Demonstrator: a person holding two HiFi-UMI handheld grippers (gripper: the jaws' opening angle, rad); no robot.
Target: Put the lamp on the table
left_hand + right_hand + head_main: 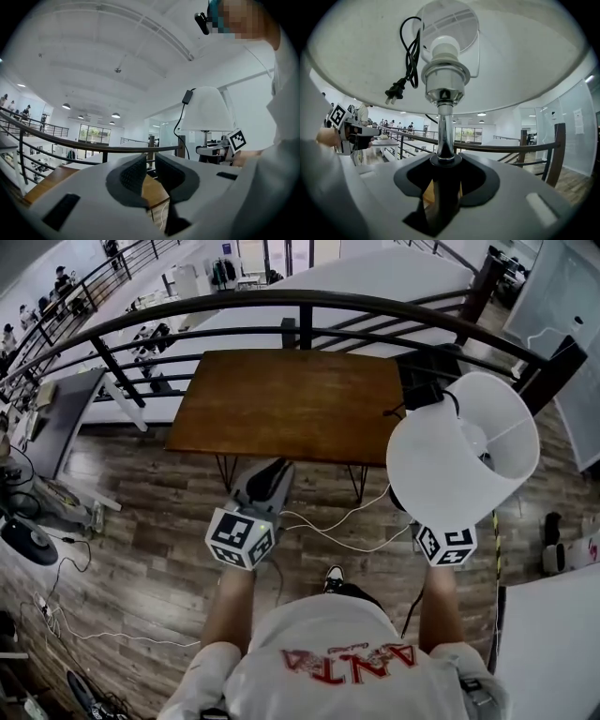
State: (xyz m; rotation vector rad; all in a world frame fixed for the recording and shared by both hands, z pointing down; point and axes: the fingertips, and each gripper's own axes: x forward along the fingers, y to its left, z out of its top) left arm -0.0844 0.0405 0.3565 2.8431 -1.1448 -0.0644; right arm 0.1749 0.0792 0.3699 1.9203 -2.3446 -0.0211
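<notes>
The lamp (464,451) has a white shade and a chrome stem (445,126). It stands upright in my right gripper (445,161), which is shut on the stem's black base. Its black cord and plug (396,89) hang coiled under the shade. In the head view the shade hides those jaws; only the marker cube (448,545) shows, just off the right front corner of the brown wooden table (291,404). My left gripper (265,479) hovers at the table's front edge. Its jaws (150,171) are a narrow gap apart, with nothing between them. The lamp (206,110) shows to its right.
A dark curved railing (309,301) runs behind the table, with a drop to a lower floor beyond. White cables (347,521) lie on the wood floor under the table's front. A black object (427,381) sits at the table's right end. A white panel (553,643) stands at my right.
</notes>
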